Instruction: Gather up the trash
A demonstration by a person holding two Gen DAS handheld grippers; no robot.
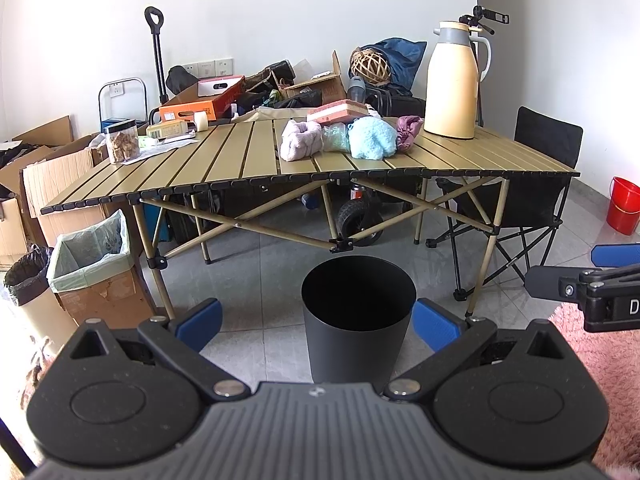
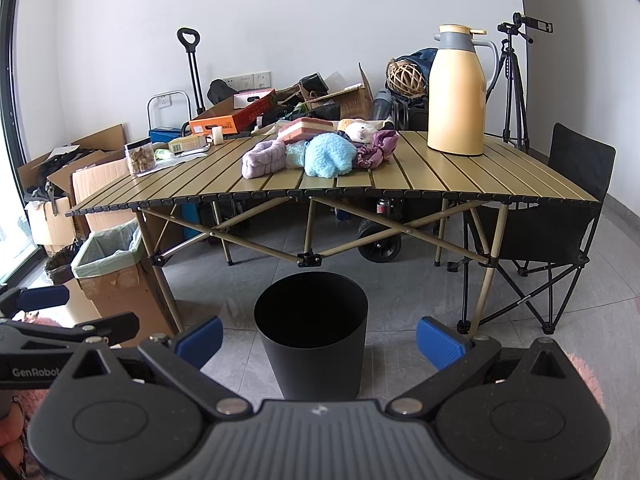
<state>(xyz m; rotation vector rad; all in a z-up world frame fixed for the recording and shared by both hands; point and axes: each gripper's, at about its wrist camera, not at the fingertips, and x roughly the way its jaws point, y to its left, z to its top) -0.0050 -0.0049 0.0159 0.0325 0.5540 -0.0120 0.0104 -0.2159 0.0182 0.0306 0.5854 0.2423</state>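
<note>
A black round trash bin [image 1: 357, 320] stands on the grey tile floor in front of the slatted folding table [image 1: 224, 168]; it also shows in the right wrist view [image 2: 311, 332]. My left gripper [image 1: 318, 324] is open and empty, its blue pads either side of the bin, well short of the table. My right gripper [image 2: 320, 340] is open and empty too. A pile of soft items [image 1: 348, 136] lies mid-table: lilac, light blue and purple bundles under a pink box; the pile also shows in the right wrist view [image 2: 320, 152]. Papers and a clear jar [image 1: 122, 140] sit at the table's left.
A tall cream thermos [image 1: 452, 80] stands at the table's right. A lined cardboard box [image 1: 96, 264] and a bagged bin [image 1: 28, 284] stand left of the table. A black folding chair [image 1: 532, 208], a red bucket [image 1: 624, 204] and a pink rug [image 1: 616, 360] are on the right.
</note>
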